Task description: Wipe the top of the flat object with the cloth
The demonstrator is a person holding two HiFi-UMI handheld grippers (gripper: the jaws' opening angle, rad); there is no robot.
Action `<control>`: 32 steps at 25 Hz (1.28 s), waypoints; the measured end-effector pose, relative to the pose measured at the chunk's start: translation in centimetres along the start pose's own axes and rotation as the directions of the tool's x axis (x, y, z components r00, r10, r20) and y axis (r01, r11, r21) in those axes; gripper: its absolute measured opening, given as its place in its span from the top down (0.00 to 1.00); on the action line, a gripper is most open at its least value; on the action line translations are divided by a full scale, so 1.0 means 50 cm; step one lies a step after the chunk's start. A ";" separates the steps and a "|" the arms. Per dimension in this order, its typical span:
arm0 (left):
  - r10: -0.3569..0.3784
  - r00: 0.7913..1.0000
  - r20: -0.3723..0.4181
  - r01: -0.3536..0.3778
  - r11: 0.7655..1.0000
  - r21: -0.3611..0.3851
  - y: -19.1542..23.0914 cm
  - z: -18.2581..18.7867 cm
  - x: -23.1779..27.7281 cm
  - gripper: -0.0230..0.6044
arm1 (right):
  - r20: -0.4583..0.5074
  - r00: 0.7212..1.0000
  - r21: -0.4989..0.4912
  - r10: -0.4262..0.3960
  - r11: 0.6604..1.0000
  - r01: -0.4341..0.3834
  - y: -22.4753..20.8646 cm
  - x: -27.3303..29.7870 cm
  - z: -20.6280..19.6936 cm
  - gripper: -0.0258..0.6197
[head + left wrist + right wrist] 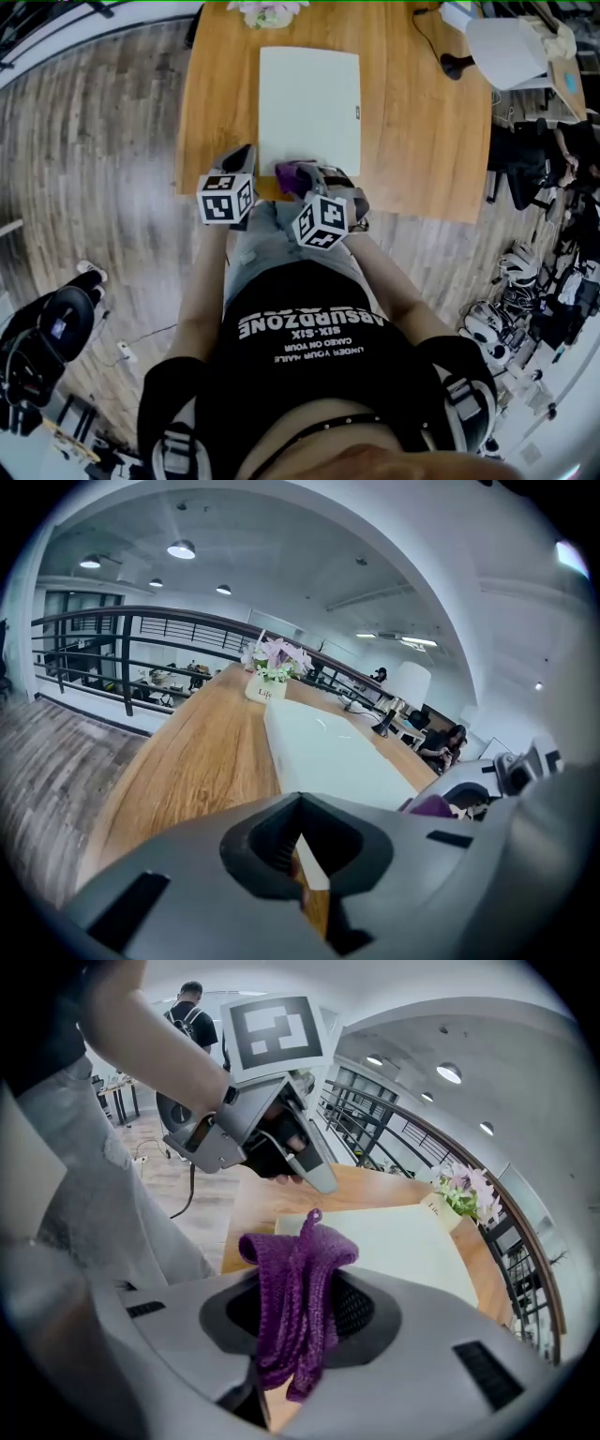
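Counted: one flat white object (309, 108), one purple cloth (298, 1307), one flower pot (270, 11), one wooden table (412, 141), two grippers.

The flat object is laid lengthwise on the table. Its far edge is near the flower pot and its near edge is close to the table's near edge.

Both grippers are held low in front of the body at the table's near edge, side by side and just apart. The marker cubes are turned up toward the head view.

The left gripper (244, 157) is set at the near-left corner of the flat object, pointing along its left edge. Its jaws are seen closed together with nothing gripped; only a sliver of table and object edge shows through the hollow.

The right gripper (314, 174) is set at the object's near edge. Its jaws are clamped on the cloth, which is bunched in folds, sticks out past the tips and hangs below them. In the head view the cloth is seen over the near edge of the object; contact cannot be told.

Bare wood is seen on both sides of the object, the wider strip on the right. A lamp (511, 52) and a dark cable (433, 42) are well apart at the far-right corner.
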State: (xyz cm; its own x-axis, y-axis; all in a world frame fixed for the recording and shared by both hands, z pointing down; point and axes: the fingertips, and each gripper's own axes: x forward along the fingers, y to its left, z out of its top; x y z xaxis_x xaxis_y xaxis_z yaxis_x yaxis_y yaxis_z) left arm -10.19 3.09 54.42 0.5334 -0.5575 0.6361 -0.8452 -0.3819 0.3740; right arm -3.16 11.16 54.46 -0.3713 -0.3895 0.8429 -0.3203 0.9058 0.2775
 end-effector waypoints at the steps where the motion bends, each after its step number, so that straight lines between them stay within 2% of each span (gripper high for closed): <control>1: 0.000 1.000 -0.004 0.000 1.000 -0.004 0.000 -0.009 -0.006 0.94 | 0.003 1.000 -0.007 0.004 1.000 -0.004 0.005 0.001 0.006 0.77; 6: -0.009 1.000 -0.030 0.010 1.000 0.010 -0.005 -0.044 -0.032 0.94 | 0.017 1.000 -0.031 0.023 0.999 -0.022 0.018 0.009 0.040 0.77; 10: 0.003 1.000 -0.024 -0.003 1.000 -0.019 0.011 -0.061 -0.055 0.94 | 0.026 0.999 -0.050 0.037 0.998 -0.036 0.029 0.021 0.069 0.77; 23: 0.052 0.998 -0.019 -0.054 0.996 -0.067 0.052 -0.066 -0.072 0.94 | 0.060 0.994 -0.097 0.087 0.992 -0.081 0.015 0.065 0.129 0.77; 32: 0.068 0.998 -0.014 -0.069 0.995 -0.075 0.063 -0.055 -0.079 0.94 | 0.063 0.994 -0.116 0.092 0.990 -0.084 -0.018 0.078 0.145 0.77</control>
State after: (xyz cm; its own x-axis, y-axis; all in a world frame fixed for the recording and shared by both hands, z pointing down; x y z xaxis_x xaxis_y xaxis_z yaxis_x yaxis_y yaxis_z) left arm -15.07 6.11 54.97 0.4742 -0.5720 0.6693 -0.8801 -0.2862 0.3789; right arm -10.65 7.64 54.15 -0.4532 -0.3146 0.8340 -0.1843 0.9485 0.2576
